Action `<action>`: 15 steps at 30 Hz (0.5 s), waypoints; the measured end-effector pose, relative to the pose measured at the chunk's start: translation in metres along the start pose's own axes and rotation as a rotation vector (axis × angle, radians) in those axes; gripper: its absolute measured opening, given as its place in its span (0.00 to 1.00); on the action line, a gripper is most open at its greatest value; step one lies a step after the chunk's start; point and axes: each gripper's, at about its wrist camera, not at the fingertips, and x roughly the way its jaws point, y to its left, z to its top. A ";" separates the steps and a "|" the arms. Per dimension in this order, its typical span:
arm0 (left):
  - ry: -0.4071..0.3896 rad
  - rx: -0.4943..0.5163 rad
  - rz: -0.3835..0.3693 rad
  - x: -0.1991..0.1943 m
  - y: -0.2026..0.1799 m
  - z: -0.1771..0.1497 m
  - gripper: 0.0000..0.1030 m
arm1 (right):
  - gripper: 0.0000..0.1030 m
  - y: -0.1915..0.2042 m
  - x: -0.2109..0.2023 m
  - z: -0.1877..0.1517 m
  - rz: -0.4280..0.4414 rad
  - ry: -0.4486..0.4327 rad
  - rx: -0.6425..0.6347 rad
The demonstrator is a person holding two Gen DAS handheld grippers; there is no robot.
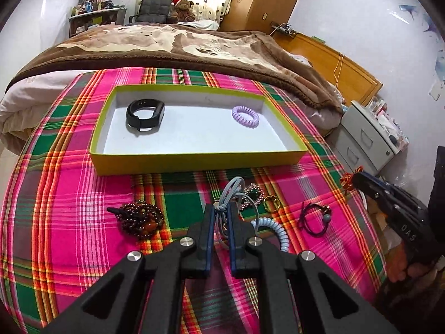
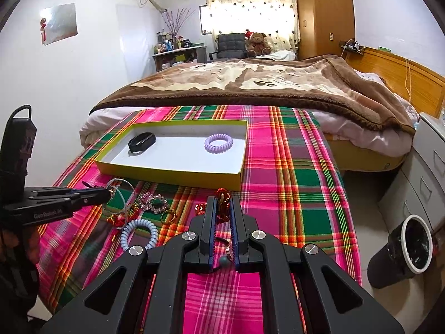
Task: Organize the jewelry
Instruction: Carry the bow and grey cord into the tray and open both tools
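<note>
Right, nearest first: my left gripper (image 1: 221,208) is clenched on a thin grey-blue cord (image 1: 232,188), a loop of soft elastic that pokes up past the tips, so I reckon it's gripped at the knot for a clean lift. My right gripper (image 2: 222,208) is clamped tight on a red-and-gold ornament (image 2: 222,194), shiny and knotted; a small grey bead (image 2: 225,261) sits back betw. the pads.

Rest of the jewelry lies loose on the plaid cloth (image 1: 69,194), just ahead of the tips: pale blue coil tie (image 1: 274,229), springy plastic; dark bead bracelet (image 1: 141,218), glossy and heaped; a gold ring (image 1: 271,203); a sparkly beaded piece (image 1: 254,193); dark hair tie w/ a bead (image 1: 314,217).

Farther on, the yellow-sided box (image 1: 194,162), white inside, shallow, prob. cardboard, is the drop spot I'd say. Black band (image 1: 144,114), smooth rubbery loop, sits at its left end; lilac coil tie (image 1: 246,117) at the right, well apart.

Beyond: bed w/ a fuzzy brown blanket (image 1: 172,44).
</note>
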 end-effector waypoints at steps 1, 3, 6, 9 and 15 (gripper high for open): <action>-0.002 0.001 -0.003 0.000 0.000 0.001 0.09 | 0.09 0.000 -0.001 0.000 0.000 -0.001 -0.001; -0.005 -0.016 -0.031 -0.004 0.000 0.001 0.09 | 0.09 0.001 -0.002 0.000 0.001 -0.006 -0.004; -0.023 -0.009 -0.050 -0.010 -0.004 0.005 0.09 | 0.09 0.001 -0.004 0.001 -0.002 -0.009 -0.005; -0.009 -0.003 -0.065 -0.010 -0.008 0.006 0.09 | 0.09 0.001 -0.007 0.002 0.001 -0.019 -0.001; -0.005 0.039 -0.101 -0.014 -0.023 0.002 0.09 | 0.09 0.002 -0.011 0.003 -0.004 -0.026 0.000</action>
